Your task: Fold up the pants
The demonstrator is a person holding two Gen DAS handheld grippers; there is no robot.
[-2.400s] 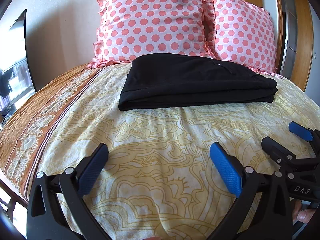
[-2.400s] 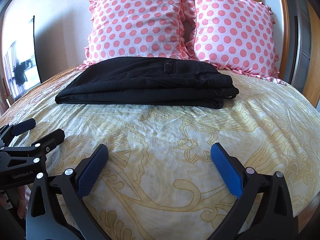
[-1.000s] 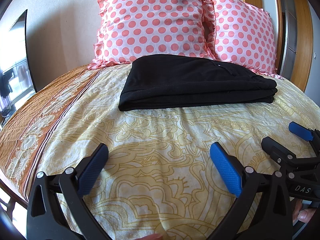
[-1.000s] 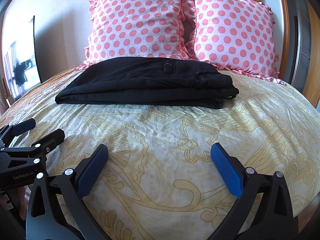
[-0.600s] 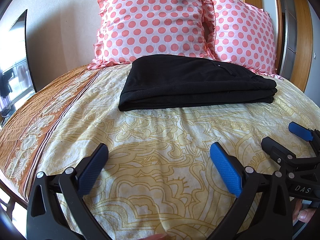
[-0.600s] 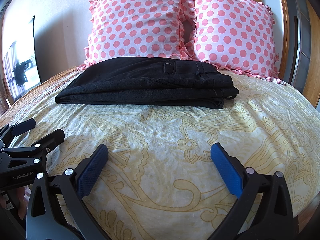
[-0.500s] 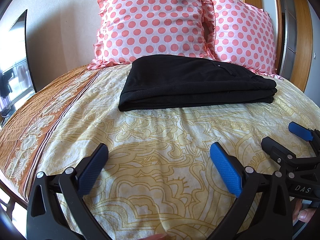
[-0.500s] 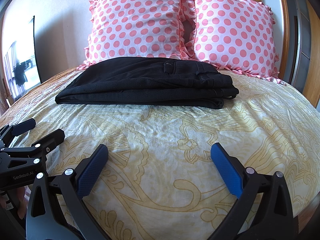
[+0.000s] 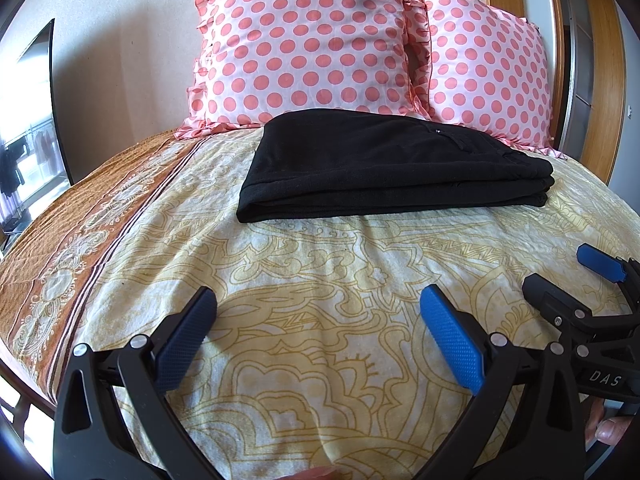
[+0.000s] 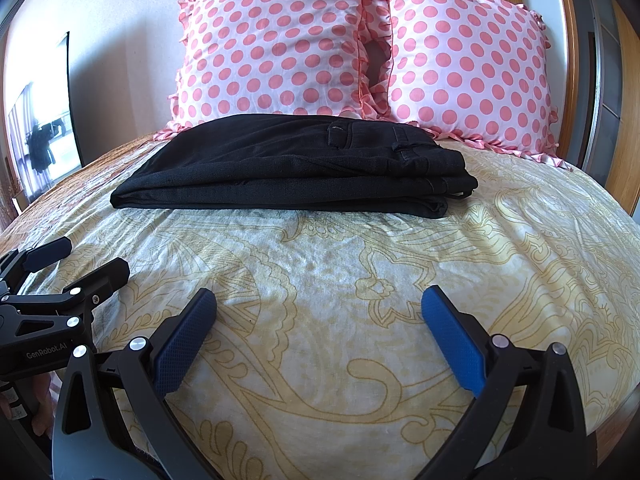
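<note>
Black pants [image 9: 392, 168] lie folded in a flat rectangular stack on the yellow patterned bedspread [image 9: 320, 280], just in front of the pillows; they also show in the right wrist view [image 10: 296, 168], belt loops on top. My left gripper [image 9: 318, 320] is open and empty, low over the near part of the bed, well short of the pants. My right gripper [image 10: 319, 320] is open and empty beside it, also short of the pants. Each gripper shows in the other's view: the right one [image 9: 576, 276], the left one [image 10: 80, 260].
Two pink polka-dot pillows [image 9: 308, 44] [image 10: 468, 56] lean against the wall behind the pants. An orange patterned border [image 9: 80, 216] runs along the bed's left side. A wooden door frame [image 10: 568, 52] stands at the right. A dark screen [image 9: 36, 92] stands at the left.
</note>
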